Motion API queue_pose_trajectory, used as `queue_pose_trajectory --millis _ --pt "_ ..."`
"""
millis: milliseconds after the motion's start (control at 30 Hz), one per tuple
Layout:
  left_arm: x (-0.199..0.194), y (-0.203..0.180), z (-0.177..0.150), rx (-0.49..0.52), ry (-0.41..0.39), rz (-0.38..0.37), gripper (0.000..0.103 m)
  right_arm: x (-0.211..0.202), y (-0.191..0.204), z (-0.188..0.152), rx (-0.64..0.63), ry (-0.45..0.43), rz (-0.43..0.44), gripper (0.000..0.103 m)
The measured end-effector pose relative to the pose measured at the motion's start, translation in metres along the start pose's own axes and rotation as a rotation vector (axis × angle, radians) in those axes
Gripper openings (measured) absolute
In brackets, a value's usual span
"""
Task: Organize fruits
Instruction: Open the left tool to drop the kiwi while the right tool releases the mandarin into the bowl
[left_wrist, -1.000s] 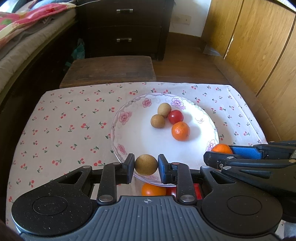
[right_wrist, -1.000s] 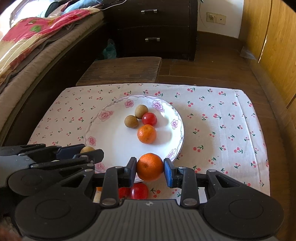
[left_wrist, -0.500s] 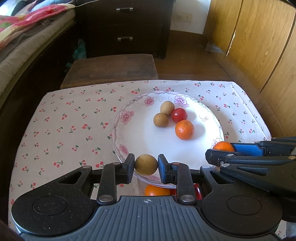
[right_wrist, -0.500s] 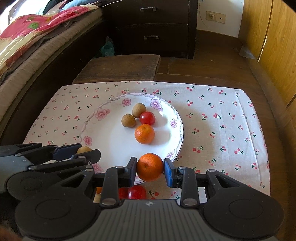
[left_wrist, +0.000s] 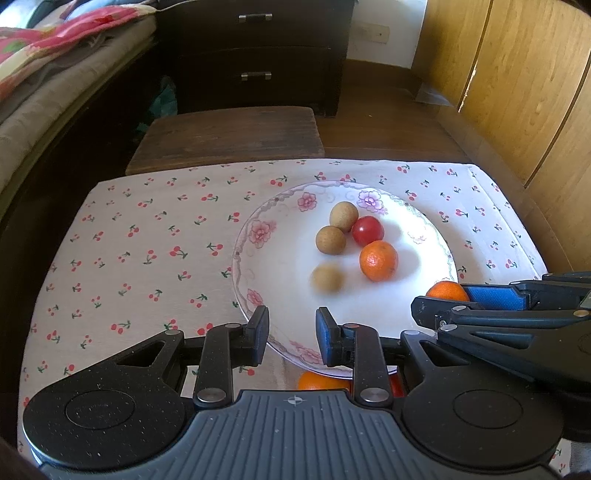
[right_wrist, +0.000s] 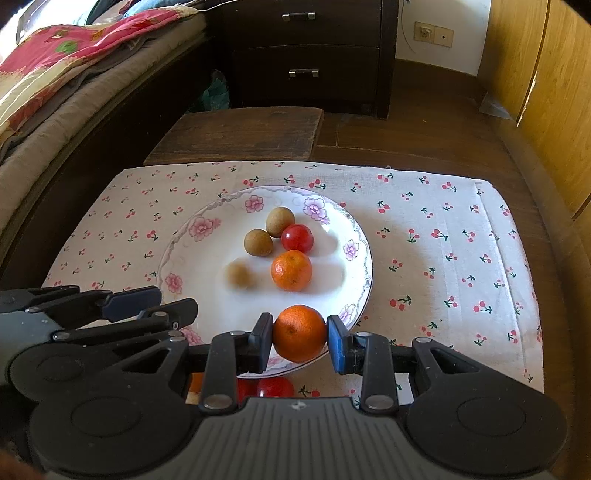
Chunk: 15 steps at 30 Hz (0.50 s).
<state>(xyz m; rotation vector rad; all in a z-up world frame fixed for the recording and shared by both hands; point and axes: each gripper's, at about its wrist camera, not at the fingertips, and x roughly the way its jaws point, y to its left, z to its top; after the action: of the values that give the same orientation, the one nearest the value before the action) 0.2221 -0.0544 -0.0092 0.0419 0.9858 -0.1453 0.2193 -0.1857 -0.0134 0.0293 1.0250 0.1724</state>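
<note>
The left gripper (left_wrist: 290, 334) is level over the near edge of the plate (left_wrist: 273, 273), fingers pointing across it, jaws apart with nothing between them. A blurred brown fruit (left_wrist: 326, 278) is on the plate, just beyond that gripper. The right gripper (right_wrist: 299, 339) is level at the plate's near right edge and its pads press an orange (right_wrist: 299, 332) from both sides. Another orange (right_wrist: 291, 270), a tomato (right_wrist: 297, 238) and two brown fruits (right_wrist: 258, 242) are near the plate's middle.
</note>
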Motion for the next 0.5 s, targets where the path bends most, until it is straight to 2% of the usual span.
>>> queue_pose_trajectory --millis 300,500 --pt "-0.0004 0.0002 -0.0003 0.003 0.001 0.004 0.036 0.0029 -0.0001 0.0004 0.000 0.006 -0.003 0.033" --pt "-0.0010 0.0015 -0.0001 -0.004 -0.001 0.001 0.041 0.0042 -0.0022 0.0001 0.001 -0.001 -0.014 0.034"
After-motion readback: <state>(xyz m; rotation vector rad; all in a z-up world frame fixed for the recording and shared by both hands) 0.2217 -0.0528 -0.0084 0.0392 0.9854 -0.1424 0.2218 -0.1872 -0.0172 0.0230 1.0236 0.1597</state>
